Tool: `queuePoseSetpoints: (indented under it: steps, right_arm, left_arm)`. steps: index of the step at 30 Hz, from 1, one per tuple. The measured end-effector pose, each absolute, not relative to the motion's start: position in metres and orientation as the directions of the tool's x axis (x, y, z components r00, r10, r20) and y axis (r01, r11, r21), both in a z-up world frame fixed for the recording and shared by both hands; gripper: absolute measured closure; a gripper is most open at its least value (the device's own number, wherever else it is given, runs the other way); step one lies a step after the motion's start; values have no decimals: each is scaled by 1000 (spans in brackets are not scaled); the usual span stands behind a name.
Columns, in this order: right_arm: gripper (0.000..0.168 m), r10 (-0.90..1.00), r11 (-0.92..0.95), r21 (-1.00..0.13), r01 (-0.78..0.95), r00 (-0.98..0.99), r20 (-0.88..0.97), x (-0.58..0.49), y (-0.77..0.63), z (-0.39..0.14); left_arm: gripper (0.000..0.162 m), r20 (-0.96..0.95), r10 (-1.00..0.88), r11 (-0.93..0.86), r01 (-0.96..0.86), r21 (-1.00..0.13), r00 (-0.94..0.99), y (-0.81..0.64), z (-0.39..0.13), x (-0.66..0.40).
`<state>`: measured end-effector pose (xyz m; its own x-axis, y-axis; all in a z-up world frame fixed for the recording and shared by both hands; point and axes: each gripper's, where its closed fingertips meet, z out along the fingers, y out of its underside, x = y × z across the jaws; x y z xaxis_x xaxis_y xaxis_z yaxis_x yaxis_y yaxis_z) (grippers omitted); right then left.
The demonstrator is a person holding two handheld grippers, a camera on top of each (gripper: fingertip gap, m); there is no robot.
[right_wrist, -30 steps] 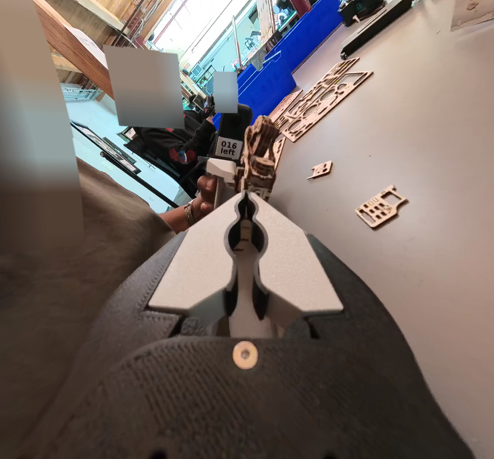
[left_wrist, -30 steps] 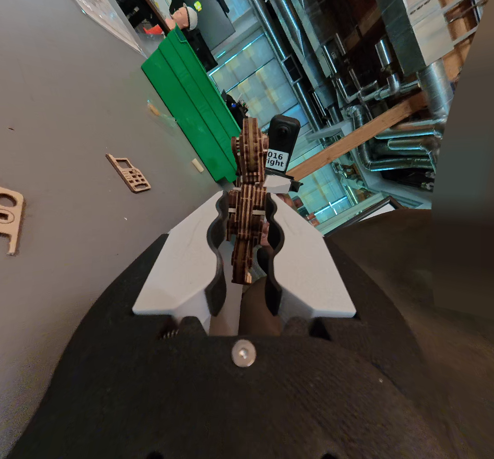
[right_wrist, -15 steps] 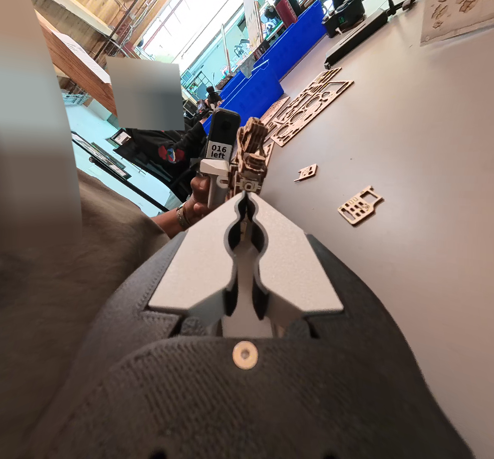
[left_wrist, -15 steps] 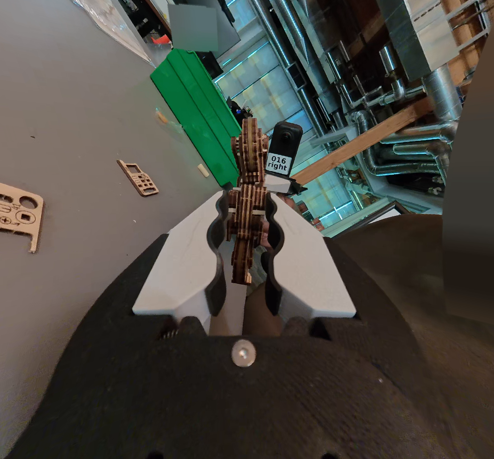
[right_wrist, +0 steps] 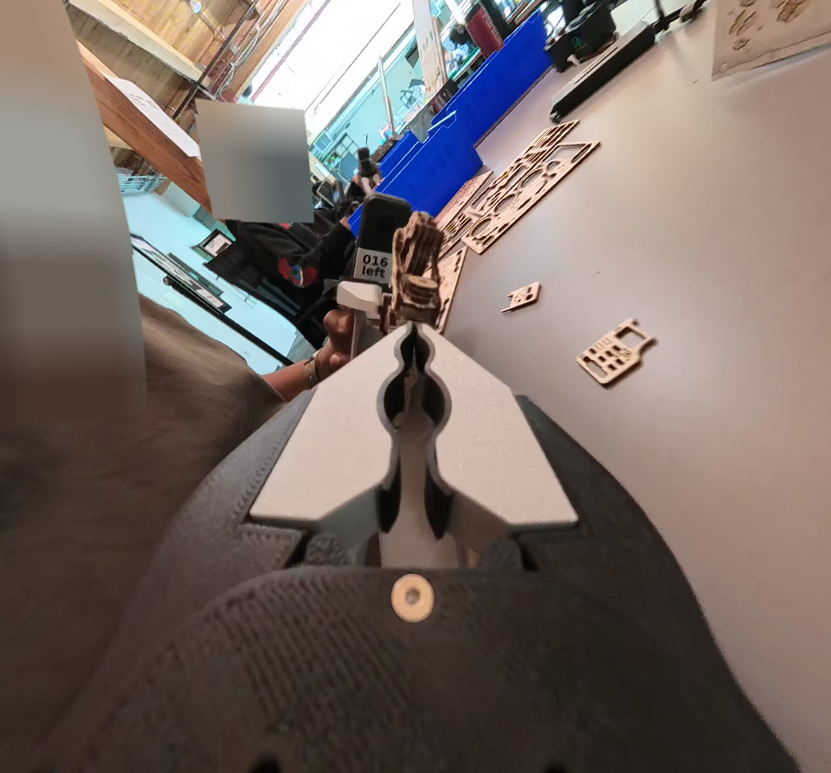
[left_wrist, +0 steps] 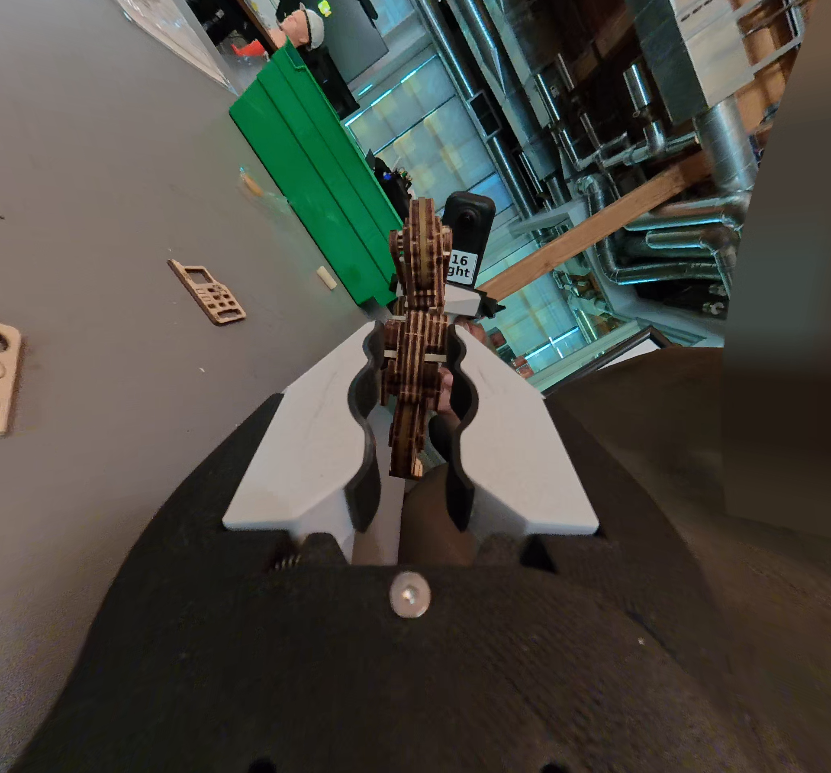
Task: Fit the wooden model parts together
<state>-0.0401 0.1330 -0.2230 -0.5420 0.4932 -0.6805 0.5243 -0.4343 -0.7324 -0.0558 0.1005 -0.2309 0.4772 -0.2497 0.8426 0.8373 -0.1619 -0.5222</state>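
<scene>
My left gripper (left_wrist: 416, 348) is shut on a layered brown wooden model (left_wrist: 418, 301) and holds it upright above the grey table (left_wrist: 112, 211). My right gripper (right_wrist: 413, 332) is shut on a thin wooden part (right_wrist: 407, 380) that shows edge-on in the gap between its fingers. Its tips sit right at the base of the model (right_wrist: 416, 270). The right gripper's camera block (left_wrist: 467, 234) shows just behind the model in the left wrist view. The left gripper's camera block (right_wrist: 380, 238) shows beside the model in the right wrist view.
A green bin (left_wrist: 314, 175) stands at the table's far side. Small punched wooden pieces (right_wrist: 614, 353) (right_wrist: 524, 294) (left_wrist: 207, 292) lie on the table. Punched-out wooden sheets (right_wrist: 517, 193) lie before blue bins (right_wrist: 440, 157). A person's hand (right_wrist: 337, 333) grips the left tool. The grippers' ends are close to 5 cm from one another.
Both grippers have tilted and shifted a little together, so the table pieces slid in view. The model stays in the left gripper and the right tips stay at its base.
</scene>
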Motion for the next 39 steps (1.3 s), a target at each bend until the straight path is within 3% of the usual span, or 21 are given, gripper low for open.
queuePoseSetpoints:
  steps: [39]
  right_arm:
    - [168, 475, -435, -730, 527, -555, -683, -40, 117, -219]
  left_arm:
    - [138, 890, -318, -81, 926, -370, 328, 98, -221, -65]
